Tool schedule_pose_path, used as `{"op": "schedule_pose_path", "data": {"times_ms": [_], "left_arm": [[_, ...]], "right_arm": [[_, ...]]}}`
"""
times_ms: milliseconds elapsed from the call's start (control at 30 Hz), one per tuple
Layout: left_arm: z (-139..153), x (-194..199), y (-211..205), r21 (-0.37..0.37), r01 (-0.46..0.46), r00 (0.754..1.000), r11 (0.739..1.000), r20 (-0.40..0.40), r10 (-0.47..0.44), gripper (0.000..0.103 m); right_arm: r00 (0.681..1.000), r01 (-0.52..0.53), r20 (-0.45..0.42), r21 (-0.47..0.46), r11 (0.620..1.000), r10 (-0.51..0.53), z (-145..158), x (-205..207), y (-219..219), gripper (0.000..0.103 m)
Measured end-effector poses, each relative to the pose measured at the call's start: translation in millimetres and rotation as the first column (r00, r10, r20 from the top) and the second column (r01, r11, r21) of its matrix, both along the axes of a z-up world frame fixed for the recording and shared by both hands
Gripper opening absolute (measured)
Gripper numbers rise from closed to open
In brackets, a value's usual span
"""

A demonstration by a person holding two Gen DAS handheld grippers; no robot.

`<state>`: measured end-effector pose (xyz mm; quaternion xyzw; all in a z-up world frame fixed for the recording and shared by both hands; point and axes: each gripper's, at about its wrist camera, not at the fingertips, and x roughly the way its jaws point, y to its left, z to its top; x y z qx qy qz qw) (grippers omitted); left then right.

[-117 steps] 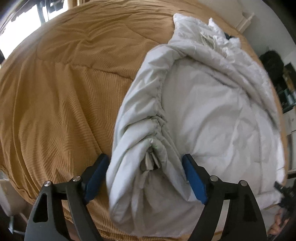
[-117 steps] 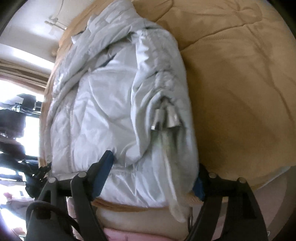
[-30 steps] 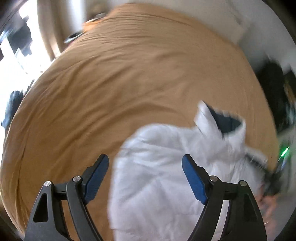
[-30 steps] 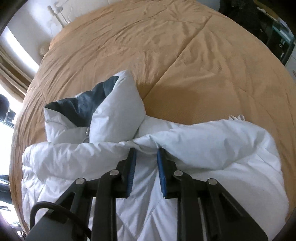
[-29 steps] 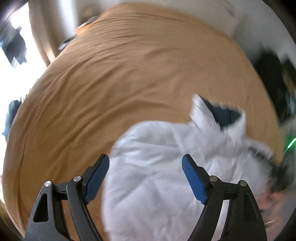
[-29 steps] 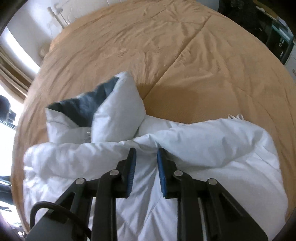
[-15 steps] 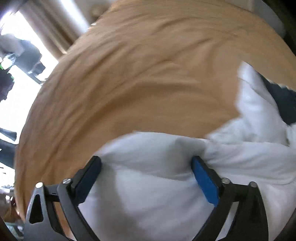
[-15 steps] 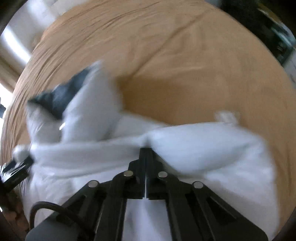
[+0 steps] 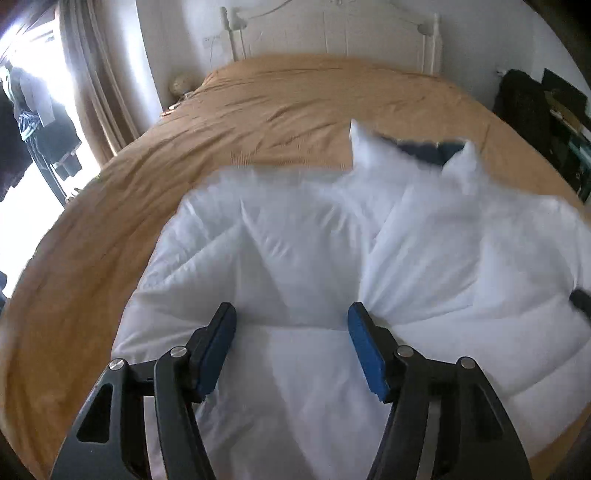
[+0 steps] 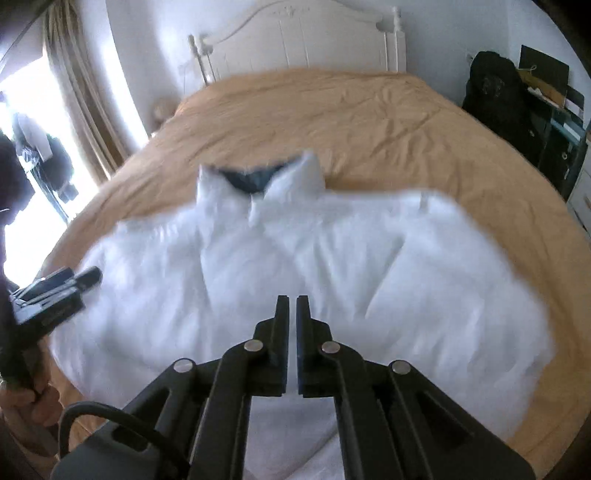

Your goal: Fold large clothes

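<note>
Left wrist view: the puffy white quilted jacket (image 9: 332,266) lies spread on the tan ribbed bedspread (image 9: 155,177), collar with dark navy lining (image 9: 424,147) toward 12 o'clock, near the white headboard (image 9: 332,33). The left gripper (image 9: 291,321) has just been narrowing its jaws; its 2 blue pads (image 9: 365,350) press into a raised bunch of the jacket's fabric, clenched on it. At 3 o'clock a dark tip of the other tool (image 9: 581,301) pokes in.

Right wrist view: the same jacket (image 10: 332,258) fills the middle, collar at 12 o'clock. The right gripper (image 10: 292,306) is clenched, fingers nearly meeting with a thin sliver of white cloth between them; whether they grasp it I cannot tell. At 9 o'clock sits the left gripper (image 10: 74,280), a hand (image 10: 26,402) beneath it.
</note>
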<state>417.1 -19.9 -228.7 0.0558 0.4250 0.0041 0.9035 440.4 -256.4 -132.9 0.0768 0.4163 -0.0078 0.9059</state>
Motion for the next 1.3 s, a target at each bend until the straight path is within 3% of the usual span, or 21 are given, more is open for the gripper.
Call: {"op": "schedule_pose_path", "data": {"times_ms": [33,133,200,267,433,467,500,600,733,767,800,867,967,1067,1167,1233,1300], "left_arm": [[-8,-2,3,0.021,-0.004,1.0,1.0,0.021,0.004,0.067],[-15,1,14,-0.033,-0.032,0.999,0.999,0.022,0.033,0.075],[-24,8,23,-0.024,-0.069,0.997,0.997,0.036,0.07,0.076],[-32,11,27,-0.019,-0.07,0.997,0.997,0.034,0.071,0.076],[-42,18,56,-0.048,-0.127,0.992,0.991,0.002,0.128,0.077],[-44,20,64,-0.043,-0.155,0.988,0.987,-0.002,0.155,0.081],[-46,22,72,-0.063,-0.173,0.985,0.983,-0.015,0.173,0.089],[-58,28,96,-0.16,-0.227,0.973,0.961,-0.073,0.217,0.094],[-53,33,80,-0.048,-0.224,0.973,0.973,-0.06,0.221,0.093],[-49,34,81,-0.052,-0.228,0.972,0.972,-0.071,0.224,0.089],[-37,36,83,-0.067,-0.227,0.972,0.972,-0.087,0.22,0.073],[-14,39,84,-0.061,-0.229,0.972,0.971,-0.065,0.225,0.055],[44,50,70,-0.102,-0.198,0.978,0.975,0.051,0.204,0.054],[65,77,43,-0.125,-0.145,0.985,0.981,0.08,0.156,0.055],[49,109,1,-0.094,-0.07,0.997,0.993,0.024,0.073,0.055],[20,135,-27,-0.042,-0.011,0.999,0.999,-0.048,0.009,0.055],[-14,149,-35,0.028,-0.011,0.995,1.0,-0.1,0.014,0.058]], "right_arm": [[1.0,0.01,-0.004,-0.026,1.0,-0.01,-14,-2,-3,0.001],[1.0,-0.019,0.018,-0.044,0.999,0.02,-41,2,-9,0.0],[1.0,-0.015,0.022,-0.005,1.0,0.015,-49,0,-18,0.0],[0.999,-0.018,0.043,-0.051,0.999,0.02,-56,0,-23,0.0],[0.997,0.019,0.075,-0.061,0.998,-0.014,-63,-13,-53,0.0],[0.997,0.024,0.072,-0.068,0.997,-0.019,-61,-16,-61,0.0],[0.997,0.034,0.072,-0.082,0.996,-0.028,-63,-15,-69,0.0],[0.995,0.094,0.052,-0.096,0.991,-0.089,-66,-21,-93,0.0],[0.987,0.163,0.001,0.001,0.987,-0.163,-84,-19,-121,0.0],[0.986,0.164,-0.009,-0.024,0.986,-0.164,-83,-16,-119,0.0],[0.986,0.167,-0.019,-0.037,0.985,-0.168,-81,-14,-118,0.0],[0.98,0.195,-0.042,-0.016,0.981,-0.195,-66,-13,-121,0.0],[0.975,0.216,0.043,0.045,0.975,-0.218,-18,-18,-125,0.0],[0.985,0.135,0.101,0.071,0.988,-0.142,19,14,-101,0.0],[0.993,0.055,0.1,0.052,0.997,-0.06,25,54,-67,0.0],[0.998,0.013,0.055,0.055,0.998,-0.016,14,85,-43,0.0],[1.0,-0.029,0.001,0.036,0.999,0.029,-5,110,-21,0.0]]}}
